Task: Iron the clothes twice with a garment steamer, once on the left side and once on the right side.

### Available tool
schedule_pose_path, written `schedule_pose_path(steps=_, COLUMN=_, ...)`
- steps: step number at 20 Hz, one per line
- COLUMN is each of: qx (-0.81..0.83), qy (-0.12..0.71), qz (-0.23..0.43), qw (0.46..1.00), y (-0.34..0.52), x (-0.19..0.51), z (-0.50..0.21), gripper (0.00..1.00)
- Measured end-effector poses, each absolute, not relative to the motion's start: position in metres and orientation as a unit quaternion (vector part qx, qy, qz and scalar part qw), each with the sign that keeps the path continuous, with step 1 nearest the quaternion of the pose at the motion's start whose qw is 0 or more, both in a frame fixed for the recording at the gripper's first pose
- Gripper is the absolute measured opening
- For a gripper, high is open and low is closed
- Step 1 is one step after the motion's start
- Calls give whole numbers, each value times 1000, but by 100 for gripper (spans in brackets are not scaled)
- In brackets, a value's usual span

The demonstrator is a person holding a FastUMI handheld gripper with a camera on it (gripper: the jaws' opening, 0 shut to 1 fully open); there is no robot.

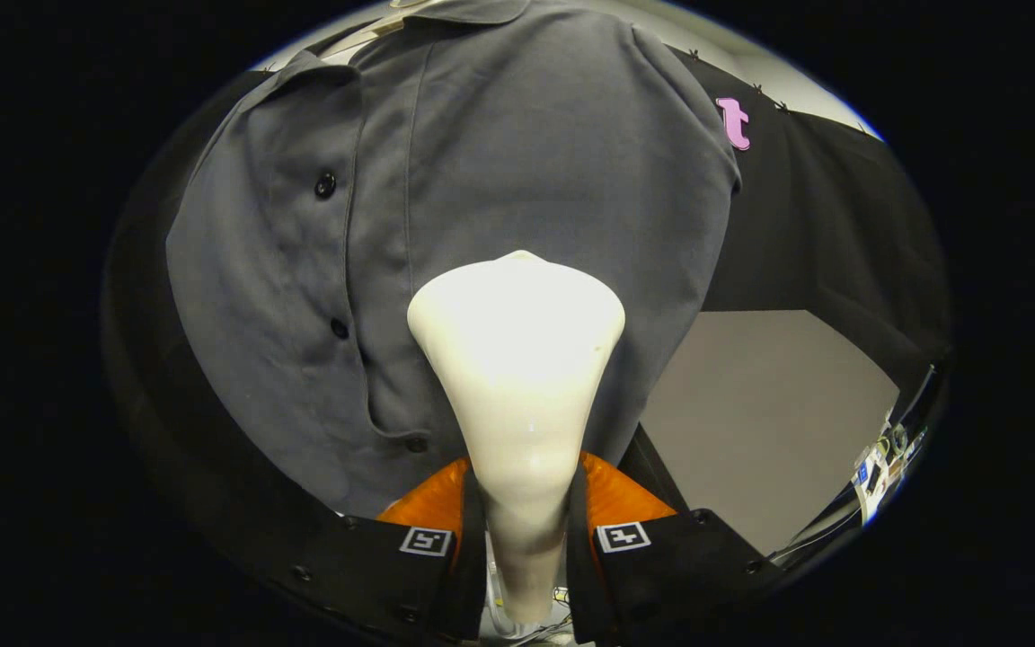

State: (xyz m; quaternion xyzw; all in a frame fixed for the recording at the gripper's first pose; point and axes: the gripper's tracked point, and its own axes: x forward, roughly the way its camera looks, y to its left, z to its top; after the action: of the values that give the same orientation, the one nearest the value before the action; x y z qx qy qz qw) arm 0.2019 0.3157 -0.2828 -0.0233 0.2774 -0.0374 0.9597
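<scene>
Now our gripper (525, 530) fingers pinch the garment steamer (517, 359) by its neck, head against the hanging grey shirt (517, 162) right of the button placket; we should glide slowly, keeping contact flat.

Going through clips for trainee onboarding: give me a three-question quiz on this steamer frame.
1. True or false: the gripper is shut on the steamer.
2. The steamer's wide head is over which part of the shirt? A) the collar B) the lower front, beside the button placket C) a sleeve cuff
3. Fill in: the shirt is ____ in colour.

Key: 1 true; 2 B; 3 grey.
</scene>
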Motion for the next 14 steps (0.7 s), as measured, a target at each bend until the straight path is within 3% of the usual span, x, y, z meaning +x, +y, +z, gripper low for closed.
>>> schedule_pose_path(steps=14, qx=-6, qy=349, qz=-43, qw=936, y=300, x=226, z=-361, gripper=45)
